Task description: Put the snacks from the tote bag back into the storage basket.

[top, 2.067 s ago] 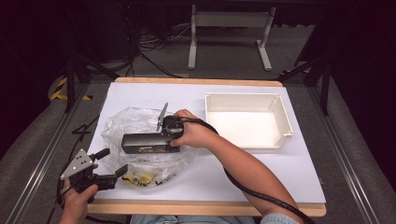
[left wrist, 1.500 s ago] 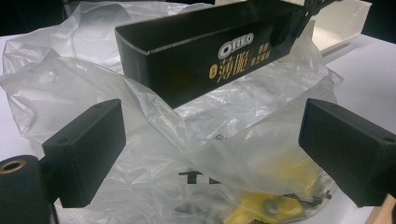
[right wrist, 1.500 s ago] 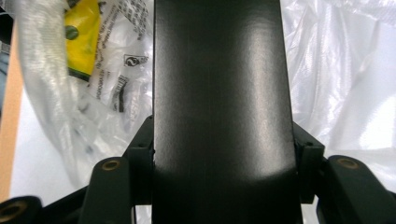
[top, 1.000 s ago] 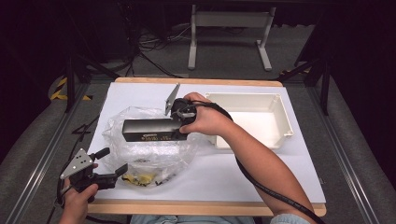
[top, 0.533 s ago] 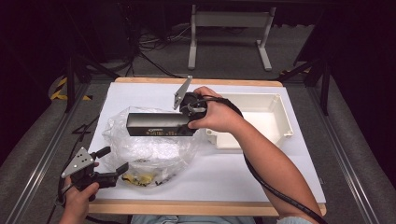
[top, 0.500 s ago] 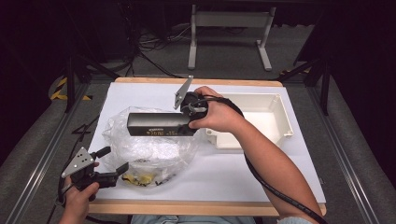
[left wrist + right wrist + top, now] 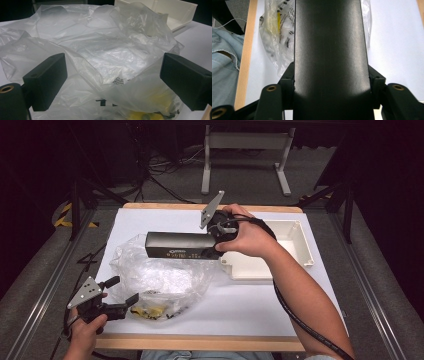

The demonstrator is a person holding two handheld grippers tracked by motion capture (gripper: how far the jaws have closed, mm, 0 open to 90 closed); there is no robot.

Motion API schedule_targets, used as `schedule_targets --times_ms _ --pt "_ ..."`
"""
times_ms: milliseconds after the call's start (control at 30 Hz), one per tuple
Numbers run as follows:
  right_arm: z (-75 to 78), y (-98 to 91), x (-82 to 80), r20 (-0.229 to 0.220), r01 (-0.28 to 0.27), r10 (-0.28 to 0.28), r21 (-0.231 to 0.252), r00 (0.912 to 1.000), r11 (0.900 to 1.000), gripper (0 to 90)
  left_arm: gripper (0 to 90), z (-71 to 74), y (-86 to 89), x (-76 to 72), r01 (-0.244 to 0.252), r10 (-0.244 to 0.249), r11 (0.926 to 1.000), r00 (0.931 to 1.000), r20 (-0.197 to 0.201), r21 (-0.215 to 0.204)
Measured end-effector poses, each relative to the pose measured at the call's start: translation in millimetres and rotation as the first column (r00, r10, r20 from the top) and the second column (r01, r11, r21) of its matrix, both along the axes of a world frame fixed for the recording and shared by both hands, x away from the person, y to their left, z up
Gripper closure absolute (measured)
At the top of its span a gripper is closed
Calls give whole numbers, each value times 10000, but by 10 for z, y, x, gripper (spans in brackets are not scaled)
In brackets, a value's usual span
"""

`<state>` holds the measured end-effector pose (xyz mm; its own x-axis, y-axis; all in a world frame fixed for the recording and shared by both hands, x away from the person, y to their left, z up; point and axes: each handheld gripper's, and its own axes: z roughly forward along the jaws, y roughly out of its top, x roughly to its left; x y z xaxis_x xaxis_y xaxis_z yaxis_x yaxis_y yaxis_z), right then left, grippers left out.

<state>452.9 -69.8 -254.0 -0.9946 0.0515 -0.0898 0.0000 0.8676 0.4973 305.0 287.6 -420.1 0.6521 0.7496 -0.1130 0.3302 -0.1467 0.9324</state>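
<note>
A long dark metal box (image 7: 177,246) hangs level above the table, and my right gripper (image 7: 212,245) is shut on its right end. In the right gripper view the box (image 7: 329,57) runs up the middle with a jaw clamped on each side. Below it lies a crumpled clear plastic bag (image 7: 157,277) with yellow contents at its near edge. My left gripper (image 7: 122,292) stands open at the bag's near left corner, and in the left gripper view the bag (image 7: 105,52) lies ahead of the wide-apart jaws without being pinched.
A cream plastic tray (image 7: 295,245) sits at the table's right, partly behind the right hand. The white table (image 7: 240,305) has a wooden front edge. A cable trails from the right gripper along the forearm. Dark floor and a metal stand lie beyond.
The right gripper has carried the dark box up and to the right, out of the bag and toward the tray. The left gripper has stayed in place.
</note>
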Motion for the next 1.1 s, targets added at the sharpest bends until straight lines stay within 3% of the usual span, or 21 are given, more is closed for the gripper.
schedule_targets --times_ms 567,733,933,1100 --pt "91 -410 -7 209 -294 288 267 9994 9992 432 83 -6 -1 -9 -34 34 10000 10000 -56 24" --pt "123 -575 -3 305 -219 208 357 9993 9991 431 83 -11 6 -25 -90 90 10000 10000 -43 -5" --pt "133 -761 -5 305 23 -24 38 9995 10000 431 83 -13 21 -43 -189 189 9998 9998 -73 24" --pt "165 -906 -1 415 96 -104 191 9991 9998 431 84 -15 16 -41 -188 188 9998 9998 -59 93"
